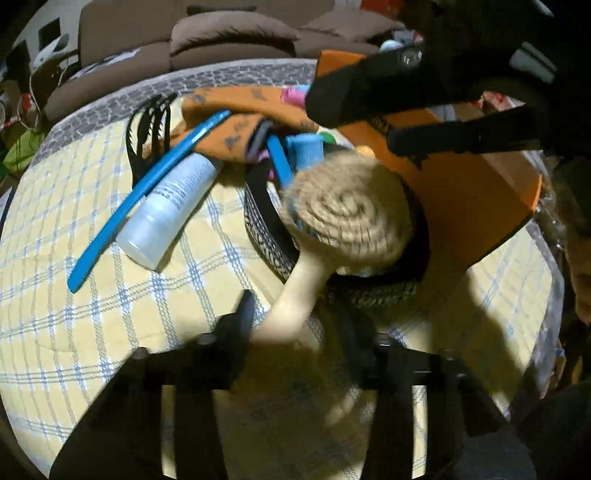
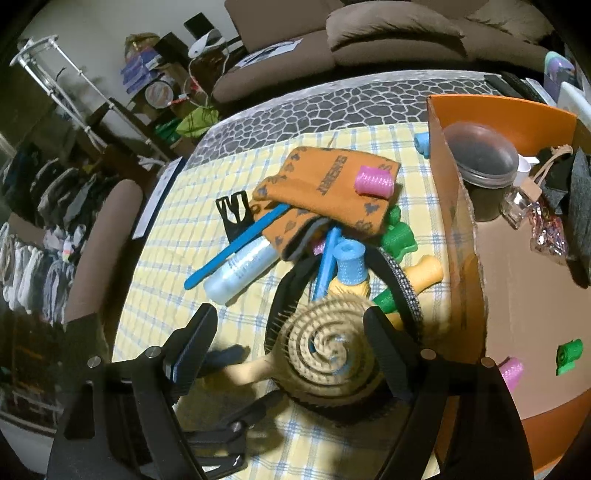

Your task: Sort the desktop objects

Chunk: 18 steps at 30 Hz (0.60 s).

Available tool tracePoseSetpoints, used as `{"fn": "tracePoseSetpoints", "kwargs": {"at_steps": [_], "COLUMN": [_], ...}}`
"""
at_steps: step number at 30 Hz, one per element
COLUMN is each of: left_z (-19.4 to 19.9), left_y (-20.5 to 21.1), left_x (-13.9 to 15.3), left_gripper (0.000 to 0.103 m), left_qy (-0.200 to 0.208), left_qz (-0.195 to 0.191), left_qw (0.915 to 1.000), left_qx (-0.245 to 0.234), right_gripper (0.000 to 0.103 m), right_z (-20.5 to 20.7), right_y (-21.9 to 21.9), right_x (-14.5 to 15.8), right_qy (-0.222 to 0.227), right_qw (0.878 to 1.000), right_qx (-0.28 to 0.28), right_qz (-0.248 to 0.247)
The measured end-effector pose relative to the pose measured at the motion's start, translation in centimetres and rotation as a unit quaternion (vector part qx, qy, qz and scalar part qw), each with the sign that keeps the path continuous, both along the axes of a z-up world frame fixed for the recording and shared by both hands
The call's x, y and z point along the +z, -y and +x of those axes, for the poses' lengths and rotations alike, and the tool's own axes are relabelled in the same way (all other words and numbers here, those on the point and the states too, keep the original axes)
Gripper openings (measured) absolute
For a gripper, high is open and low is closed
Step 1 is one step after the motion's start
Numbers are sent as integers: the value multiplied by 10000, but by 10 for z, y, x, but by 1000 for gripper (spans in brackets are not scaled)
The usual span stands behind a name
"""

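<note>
**Brush handle in the left gripper**

The left gripper (image 1: 291,321) pinches the cream handle of the spiral hairbrush (image 1: 347,206), whose head lies over the black headband (image 2: 402,284). The right gripper (image 2: 288,347) hangs wide apart above it, holding nothing. The orange box (image 2: 517,258) contains a lidded jar (image 2: 484,158), small glass bottle (image 2: 521,203) and rollers (image 2: 569,356).

A dim living room, crowded at the edges.

A brown sofa (image 2: 369,40) with fat cushions runs along the far side behind the table (image 2: 332,99), whose grey pebble-pattern top shows past a yellow checked cloth (image 2: 177,206). A pale wall (image 2: 110,22) rises at the left, with a white metal rack (image 2: 55,74) leaning before it, cluttered shelves (image 2: 155,74) beside that, and clothes (image 2: 33,229) hanging in shadow lower down. Light falls mostly on the tabletop.
</note>
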State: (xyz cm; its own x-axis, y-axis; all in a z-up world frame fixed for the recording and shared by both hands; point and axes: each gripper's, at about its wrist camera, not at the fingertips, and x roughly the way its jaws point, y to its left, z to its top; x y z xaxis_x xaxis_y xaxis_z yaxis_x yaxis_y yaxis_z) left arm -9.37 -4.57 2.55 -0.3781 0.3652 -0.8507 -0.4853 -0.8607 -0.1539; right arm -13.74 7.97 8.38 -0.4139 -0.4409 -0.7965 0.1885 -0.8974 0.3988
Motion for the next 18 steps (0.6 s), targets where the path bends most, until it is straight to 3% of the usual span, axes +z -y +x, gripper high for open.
{"fn": "tracePoseSetpoints", "kwargs": {"at_steps": [5, 8, 18], "left_z": [-3, -8, -12], "left_y": [5, 13, 24], "left_x": [-3, -5, -10], "left_gripper": [25, 25, 25], "left_qy": [182, 427, 714], "left_qz": [258, 616, 1025], "left_qw": [9994, 9968, 9913], "left_qx": [124, 266, 423], "right_gripper": [84, 84, 84], "right_z": [1, 2, 2], "right_y": [6, 6, 2], "right_x": [2, 4, 0], "right_qy": [-81, -129, -57], "right_qw": [9998, 9996, 9994], "right_qx": [64, 107, 10], "right_qz": [171, 233, 345]}}
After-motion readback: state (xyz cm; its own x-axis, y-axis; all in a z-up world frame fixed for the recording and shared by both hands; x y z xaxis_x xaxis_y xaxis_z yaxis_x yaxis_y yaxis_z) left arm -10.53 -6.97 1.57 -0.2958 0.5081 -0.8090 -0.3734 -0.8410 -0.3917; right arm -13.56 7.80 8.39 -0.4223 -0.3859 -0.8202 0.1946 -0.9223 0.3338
